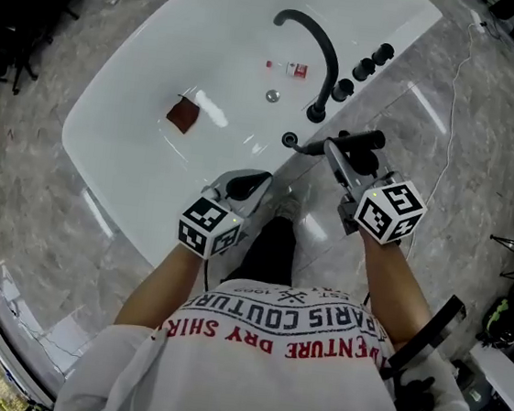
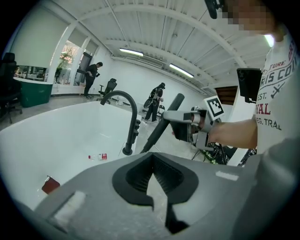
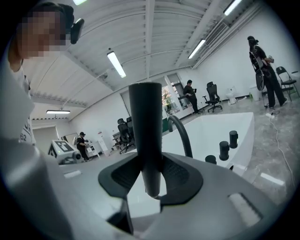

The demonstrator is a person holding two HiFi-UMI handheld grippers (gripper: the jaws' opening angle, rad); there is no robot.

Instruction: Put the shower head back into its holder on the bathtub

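Note:
The black shower head (image 1: 356, 142) is a slim wand held over the tub's near rim. Its lower end sits just beside the round black holder (image 1: 289, 140) on the white bathtub (image 1: 129, 112). My right gripper (image 1: 344, 156) is shut on the wand, which stands upright between its jaws in the right gripper view (image 3: 146, 136). My left gripper (image 1: 248, 182) hovers to the left over the rim, shut with nothing in it. The left gripper view shows the closed, empty left gripper (image 2: 154, 176) and, beyond it, the shower head (image 2: 161, 124) in the right gripper.
A curved black faucet (image 1: 316, 50) and three black knobs (image 1: 365, 67) stand on the rim beyond the holder. A red-brown object (image 1: 183, 114), a small bottle (image 1: 291, 68) and the drain (image 1: 272, 96) lie in the tub. Marble floor surrounds it; people and chairs stand far behind.

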